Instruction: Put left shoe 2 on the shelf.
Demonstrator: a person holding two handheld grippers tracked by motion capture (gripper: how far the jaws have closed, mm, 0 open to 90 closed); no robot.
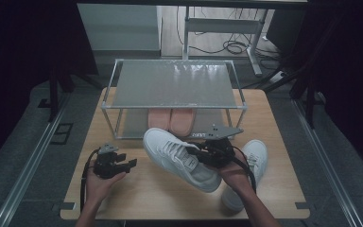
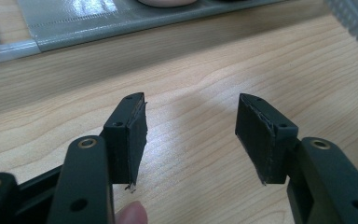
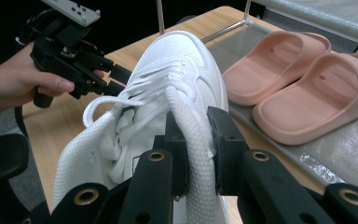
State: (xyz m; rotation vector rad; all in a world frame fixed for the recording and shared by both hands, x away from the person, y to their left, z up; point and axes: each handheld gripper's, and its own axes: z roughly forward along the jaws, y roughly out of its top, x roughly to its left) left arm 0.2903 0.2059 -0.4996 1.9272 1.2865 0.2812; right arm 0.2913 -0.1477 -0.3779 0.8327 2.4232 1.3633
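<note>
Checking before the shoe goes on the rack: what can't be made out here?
- Second white sneaker: high view, heel hidden by the right forearm.
- Pink slippers: high view, toes hidden under the rack's top shelf.
- Held sneaker: right gripper view, heel cut off by the bottom edge.

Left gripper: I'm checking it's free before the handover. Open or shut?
Open: the left gripper has its black jaws standing well apart, with bare light wooden table between them.

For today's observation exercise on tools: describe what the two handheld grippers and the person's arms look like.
Both grippers, left gripper and right gripper, are black, each with two blocky jaws faced with flat dark pads and round brass-coloured eyelets on the links. A black cable loops from the left one. The right one carries a grey three-cornered plate. The forearms are bare, with no sleeves visible.
</note>
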